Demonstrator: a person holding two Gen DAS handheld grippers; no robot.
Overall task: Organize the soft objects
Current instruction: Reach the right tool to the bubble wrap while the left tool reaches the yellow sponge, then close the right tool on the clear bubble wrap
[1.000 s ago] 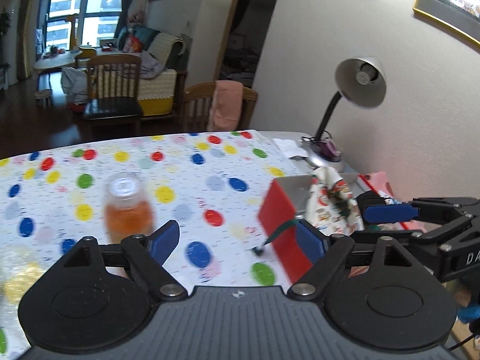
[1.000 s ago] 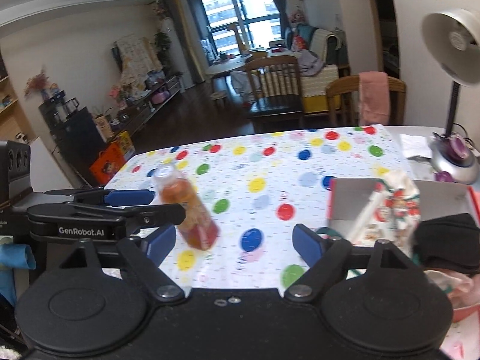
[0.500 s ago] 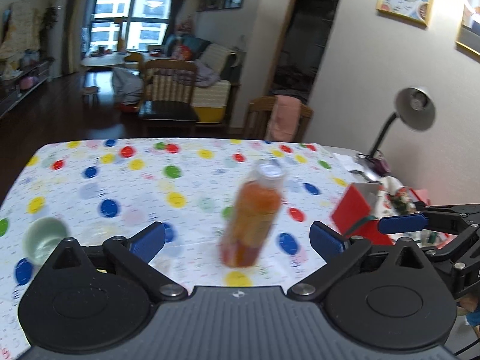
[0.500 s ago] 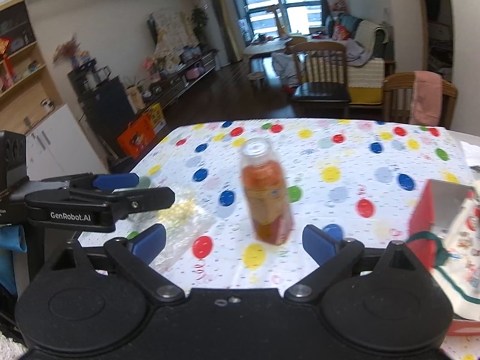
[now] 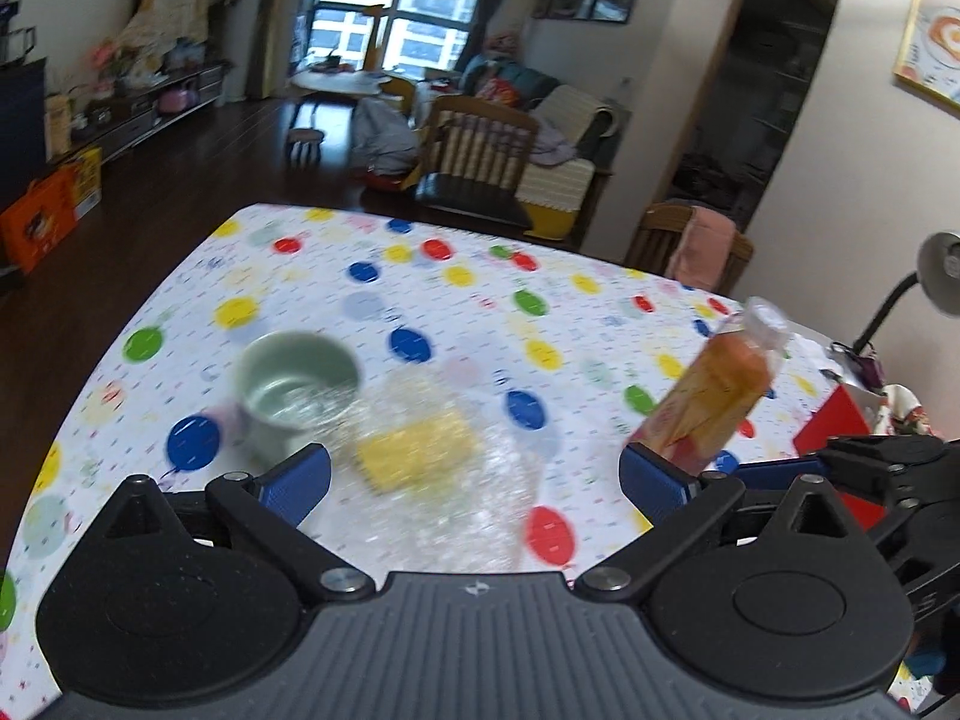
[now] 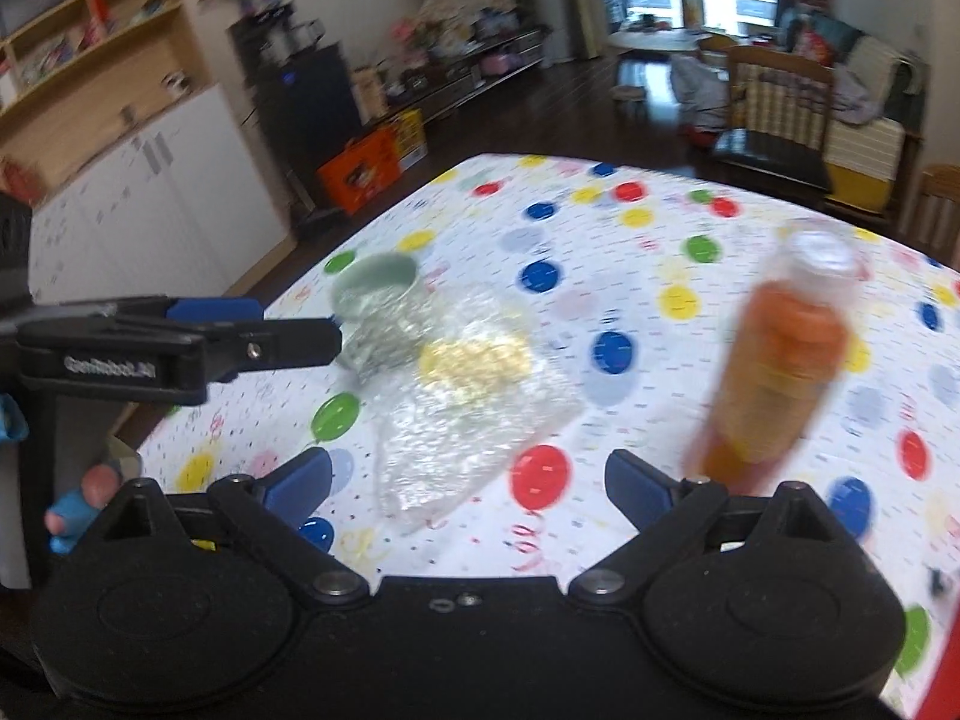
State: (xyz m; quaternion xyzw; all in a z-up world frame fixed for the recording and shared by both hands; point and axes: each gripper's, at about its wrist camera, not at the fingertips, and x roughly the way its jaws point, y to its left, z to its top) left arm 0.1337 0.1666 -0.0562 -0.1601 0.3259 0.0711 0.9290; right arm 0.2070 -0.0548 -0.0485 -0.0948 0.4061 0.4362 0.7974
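Observation:
A yellow sponge inside a clear plastic bag lies on the polka-dot tablecloth, just ahead of my left gripper, which is open and empty. The same bag lies ahead of my right gripper, also open and empty. A red box with a printed cloth in it stands at the far right of the left wrist view. My left gripper also shows at the left of the right wrist view.
A pale green cup stands left of the bag, touching it. An orange drink bottle stands upright to the right; it also shows in the right wrist view. A desk lamp is at the far right. Chairs stand beyond the table.
Both grippers have swung left across the table, away from the red box. The bottle has shifted to the right in both views, and the cup and bagged sponge have come into view.

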